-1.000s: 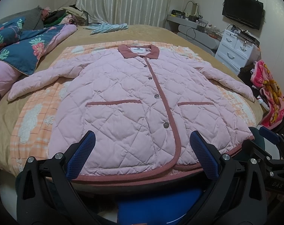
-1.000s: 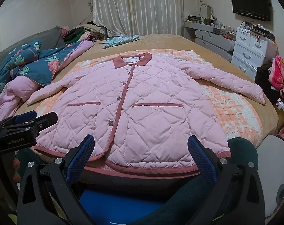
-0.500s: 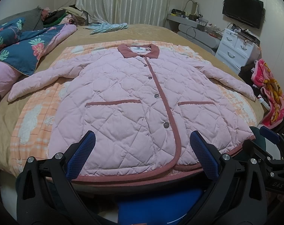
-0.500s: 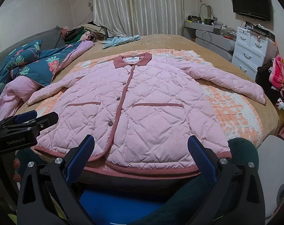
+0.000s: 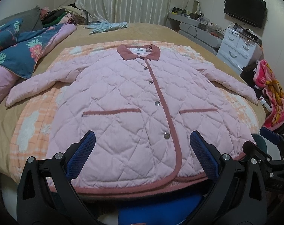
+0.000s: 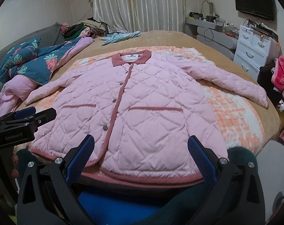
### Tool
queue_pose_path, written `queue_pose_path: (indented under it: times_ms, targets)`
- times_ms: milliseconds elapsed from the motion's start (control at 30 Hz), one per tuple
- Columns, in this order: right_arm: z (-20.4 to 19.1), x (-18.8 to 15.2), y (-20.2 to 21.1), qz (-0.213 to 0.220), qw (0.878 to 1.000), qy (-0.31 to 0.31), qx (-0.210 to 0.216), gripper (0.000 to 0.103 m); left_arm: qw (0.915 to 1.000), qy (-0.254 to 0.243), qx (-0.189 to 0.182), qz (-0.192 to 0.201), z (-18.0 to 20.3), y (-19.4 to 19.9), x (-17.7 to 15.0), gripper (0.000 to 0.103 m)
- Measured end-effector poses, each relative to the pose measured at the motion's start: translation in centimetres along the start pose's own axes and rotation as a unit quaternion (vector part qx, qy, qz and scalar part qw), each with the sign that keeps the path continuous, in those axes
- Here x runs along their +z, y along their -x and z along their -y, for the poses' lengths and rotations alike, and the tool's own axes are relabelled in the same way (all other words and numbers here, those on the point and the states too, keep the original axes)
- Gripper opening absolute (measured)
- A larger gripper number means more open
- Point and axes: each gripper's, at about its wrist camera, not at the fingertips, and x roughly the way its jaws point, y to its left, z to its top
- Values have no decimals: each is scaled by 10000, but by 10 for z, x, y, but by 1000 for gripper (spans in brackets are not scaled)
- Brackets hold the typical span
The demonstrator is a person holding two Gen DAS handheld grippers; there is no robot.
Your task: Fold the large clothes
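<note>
While nothing is yet gripped, hover both sets of tongs just short of the hem, jaws spread wide and empty: left gripper (image 5: 142, 157) over the jacket's left half, right gripper (image 6: 141, 157) over its right half.

Lies flat on the orange checked blanket (image 5: 29, 123) atop the bed (image 5: 151, 31): pink quilted jacket (image 5: 123, 101), buttoned, front up, hem nearest the tongs, collar (image 5: 139, 51) farthest. Runs straight away from both grippers along the buttoned placket, so long axis points forward, sleeves splayed out sideways.

Going left to right: floral quilt (image 5: 20, 52) bunched at the bed's left edge, close to the left sleeve (image 5: 35, 86) but apparently not on it; then the jacket body; then the right sleeve (image 6: 233, 82), angled out toward the bed's right edge; beyond it a white drawer unit (image 6: 254, 48) and a pink patterned towel (image 5: 273, 93) off the bed.

Sits nearer the left sleeve: left gripper; nearer the right sleeve: right gripper. Probably calls for reaching out to the sleeves or side seams first and folding inward toward the placket.

Stands in the way: nothing on the jacket itself. Far up the bed, a pale blue garment (image 6: 121, 35), well apart from the collar.
</note>
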Motion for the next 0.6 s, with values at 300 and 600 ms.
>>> queue_pose_path:
  times_ms: [300,600]
  targets:
    - [8,39,-15,65,9999,-47,152,99,10000,40,-42,-2,0,-22,32,95]
    - [22,76,-39,75,9996,-240,135,99,9999,84,-117,-6,1,-45,65,95]
